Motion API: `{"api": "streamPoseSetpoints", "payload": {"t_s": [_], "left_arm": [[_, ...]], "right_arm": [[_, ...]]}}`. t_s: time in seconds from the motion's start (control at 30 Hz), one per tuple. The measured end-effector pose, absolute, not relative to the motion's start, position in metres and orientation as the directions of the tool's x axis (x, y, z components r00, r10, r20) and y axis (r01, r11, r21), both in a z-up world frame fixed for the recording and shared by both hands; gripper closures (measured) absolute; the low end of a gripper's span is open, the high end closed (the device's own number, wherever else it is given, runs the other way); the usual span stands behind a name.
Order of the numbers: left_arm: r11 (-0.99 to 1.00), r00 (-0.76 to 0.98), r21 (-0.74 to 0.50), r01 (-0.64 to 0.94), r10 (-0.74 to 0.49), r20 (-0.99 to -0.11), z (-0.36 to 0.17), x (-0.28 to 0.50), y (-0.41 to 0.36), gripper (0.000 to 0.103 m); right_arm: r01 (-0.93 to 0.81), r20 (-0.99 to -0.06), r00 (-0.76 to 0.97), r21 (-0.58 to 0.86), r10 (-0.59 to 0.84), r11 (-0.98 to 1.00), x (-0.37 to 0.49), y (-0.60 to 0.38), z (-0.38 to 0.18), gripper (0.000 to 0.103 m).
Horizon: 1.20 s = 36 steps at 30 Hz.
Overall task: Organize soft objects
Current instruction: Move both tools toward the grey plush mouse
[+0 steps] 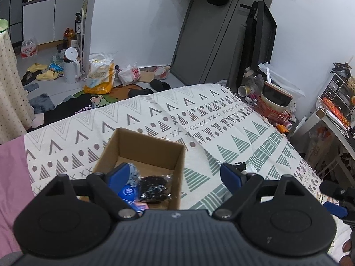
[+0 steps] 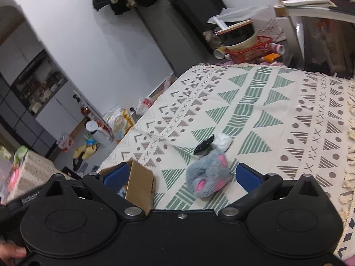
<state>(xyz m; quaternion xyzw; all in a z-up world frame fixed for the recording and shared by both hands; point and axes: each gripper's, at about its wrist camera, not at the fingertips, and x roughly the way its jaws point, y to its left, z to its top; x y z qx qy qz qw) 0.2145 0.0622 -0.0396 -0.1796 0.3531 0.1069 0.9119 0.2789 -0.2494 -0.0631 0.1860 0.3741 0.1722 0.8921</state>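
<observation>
Right now the job looks partly done. A brown box [image 1: 142, 155] sits on the patterned blanket [image 1: 221, 119], and some soft things are already inside it: a black bag [image 1: 155, 187], something grey and fluffy [image 1: 134, 174], and a blue packet [image 1: 127, 191] I cannot read.

The left claw [image 1: 175, 175] hangs just over the box. Its blue pads are spread wide apart, and nothing is held between them. One pad [image 1: 119, 174] sits over the inside of the box and the other is out over the blanket.

The right claw [image 2: 182, 175] is also wide open and holds nothing. A grey toy mouse [image 2: 208, 176] with pink ears lies on the blanket between its two pads, nearer the right one. I cannot tell if that pad touches the fur.

So I think the step in hand is picking up the mouse. The right claw would need to go a bit lower and forward, squeeze gently on the soft body, then carry it left to the box and let go.

Just behind the mouse lie a small black thing [image 2: 204, 146] and a white crumpled thing [image 2: 223, 140]. They are too small and blurry for me to name. They may need to go in the box too.

Some parts are hidden. The claw's body covers the near side of the box, so I cannot see everything in it. In the right claw's view, only a corner of the box shows.
</observation>
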Motion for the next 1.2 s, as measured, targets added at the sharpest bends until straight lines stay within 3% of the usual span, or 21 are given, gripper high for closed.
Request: {"api": "streamPoseSetpoints", "payload": {"t_s": [0.4,0.53,0.7,1.07,1.2], "left_arm": [[0.942,0.719,-0.222,-0.251,0.028,-0.694,-0.051,0.245,0.017,0.015],[0.959,0.713,-0.196,-0.206,0.010,-0.701,-0.059,0.259,0.002,0.016],[0.965,0.704,-0.192,-0.180,-0.011,-0.711,-0.074,0.274,-0.012,0.016],[0.970,0.647,-0.196,-0.143,-0.058,-0.760,-0.129,0.311,-0.041,0.021],[0.971,0.631,-0.191,-0.140,-0.061,-0.773,-0.149,0.324,-0.048,0.023]], "right_arm": [[-0.145,-0.515,0.706,0.566,0.486,0.811,0.295,-0.276,-0.104,0.001],[-0.108,-0.556,0.672,0.578,0.488,0.809,0.307,-0.278,-0.130,0.015],[-0.074,-0.574,0.641,0.613,0.509,0.786,0.317,-0.281,-0.146,0.017],[0.017,-0.622,0.522,0.692,0.583,0.722,0.350,-0.276,-0.194,0.037],[0.040,-0.626,0.494,0.710,0.603,0.703,0.357,-0.274,-0.208,0.039]]}}
